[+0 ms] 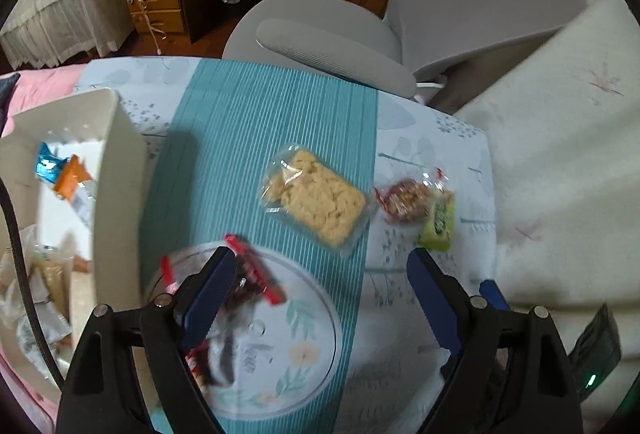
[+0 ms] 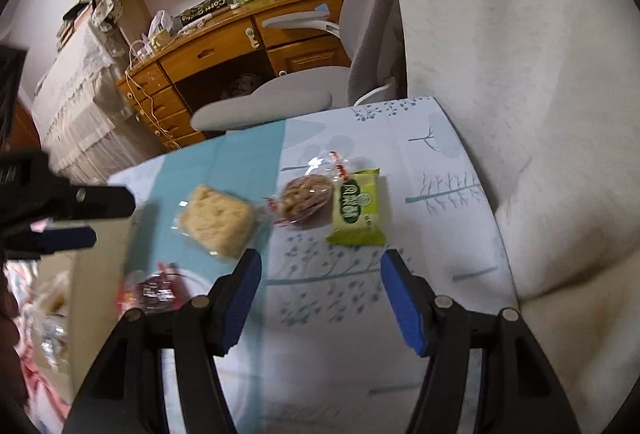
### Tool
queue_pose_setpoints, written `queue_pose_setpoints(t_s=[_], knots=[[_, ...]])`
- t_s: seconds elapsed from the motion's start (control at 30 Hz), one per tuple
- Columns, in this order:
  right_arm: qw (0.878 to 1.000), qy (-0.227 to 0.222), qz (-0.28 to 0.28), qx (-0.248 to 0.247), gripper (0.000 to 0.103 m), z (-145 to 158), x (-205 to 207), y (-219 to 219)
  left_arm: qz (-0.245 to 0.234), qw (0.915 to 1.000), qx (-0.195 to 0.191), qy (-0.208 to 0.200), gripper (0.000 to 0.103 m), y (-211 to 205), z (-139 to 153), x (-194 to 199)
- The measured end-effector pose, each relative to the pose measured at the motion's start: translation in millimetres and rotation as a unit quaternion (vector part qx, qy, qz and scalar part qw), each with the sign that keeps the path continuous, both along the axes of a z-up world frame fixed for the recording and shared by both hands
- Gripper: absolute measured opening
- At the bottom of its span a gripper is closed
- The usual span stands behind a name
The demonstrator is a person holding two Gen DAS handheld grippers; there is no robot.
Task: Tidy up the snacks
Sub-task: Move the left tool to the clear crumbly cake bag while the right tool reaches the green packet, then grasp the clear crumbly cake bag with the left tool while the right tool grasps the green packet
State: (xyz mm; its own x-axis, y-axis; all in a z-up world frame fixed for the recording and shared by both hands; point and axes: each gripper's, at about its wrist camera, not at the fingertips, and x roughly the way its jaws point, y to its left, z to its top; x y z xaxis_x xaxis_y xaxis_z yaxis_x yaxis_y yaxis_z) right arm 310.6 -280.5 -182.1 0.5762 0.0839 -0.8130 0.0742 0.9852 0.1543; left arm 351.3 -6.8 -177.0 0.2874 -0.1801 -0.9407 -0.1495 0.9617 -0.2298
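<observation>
Hovering over the tabletop [image 2: 400, 138], the left hand-held gripper [image 1: 320, 274] and right hand-held gripper [image 2: 320, 274] are both standing open, holding nothing. A clear-wrapped yellow crispy cake [image 1: 316, 194] is lying on the teal runner [image 1: 248, 122]. A red nut snack [image 2: 304, 198] and green packet [image 2: 356, 210] are touching beside it. A red-and-dark wrapper [image 1: 256, 278] is sitting on the flowered plate [image 1: 296, 362]. A white bin [image 1: 116, 170] with snacks is standing to the left.

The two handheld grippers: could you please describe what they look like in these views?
Both share one build. The left gripper and the right gripper each have a matte black frame with angular linkage arms joined by round silver pivot pins. Each carries two flat fingers padded in blue with fine ribbing. A black cable runs beside the left one. No hand or sleeve is clearly visible.
</observation>
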Motion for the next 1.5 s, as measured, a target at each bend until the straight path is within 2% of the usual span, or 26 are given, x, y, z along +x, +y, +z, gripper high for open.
queue_pose_setpoints(t_s=[0.23,0.4,0.63,0.77,0.9,1.1,1.2,1.3,1.33,1.37,1.4,1.5], knots=[[0.999,-0.015,0.019,-0.042,0.063,-36,19,1,0.051,0.9981,-0.015,0.032,0.087,0,-50,33],[0.997,-0.008,0.027,-0.07,0.062,-56,31,7,0.076,0.9956,-0.018,0.053,0.087,2,-80,48],[0.995,-0.006,0.03,-0.096,0.063,-68,42,12,0.1,0.9923,-0.025,0.07,0.087,-1,-104,56],[0.993,-0.016,0.031,-0.11,0.062,-69,44,13,0.107,0.9917,-0.029,0.065,0.087,-3,-107,57],[0.993,-0.017,0.017,-0.113,0.063,-64,46,7,0.11,0.9918,-0.017,0.063,0.087,-9,-108,63],[0.99,-0.022,0.027,-0.134,0.063,-61,54,6,0.115,0.9919,0.008,0.055,0.085,-19,-110,69],[0.99,-0.012,0.04,-0.134,0.063,-66,63,6,0.111,0.9921,0.021,0.053,0.082,-25,-110,69],[0.99,-0.018,0.049,-0.133,0.063,-67,66,7,0.102,0.9937,0.019,0.043,0.071,-25,-107,66],[0.989,-0.019,0.053,-0.134,0.06,-67,67,7,0.099,0.9941,0.015,0.042,0.067,-23,-106,66],[0.989,-0.02,0.059,-0.132,0.051,-67,66,7,0.099,0.9941,0.011,0.043,0.067,-22,-105,65],[0.99,-0.019,0.064,-0.128,0.046,-66,65,8,0.099,0.9941,0.007,0.043,0.066,-19,-104,63],[0.989,-0.008,0.066,-0.133,0.046,-64,64,11,0.098,0.9939,0.004,0.05,0.065,-14,-103,58]])
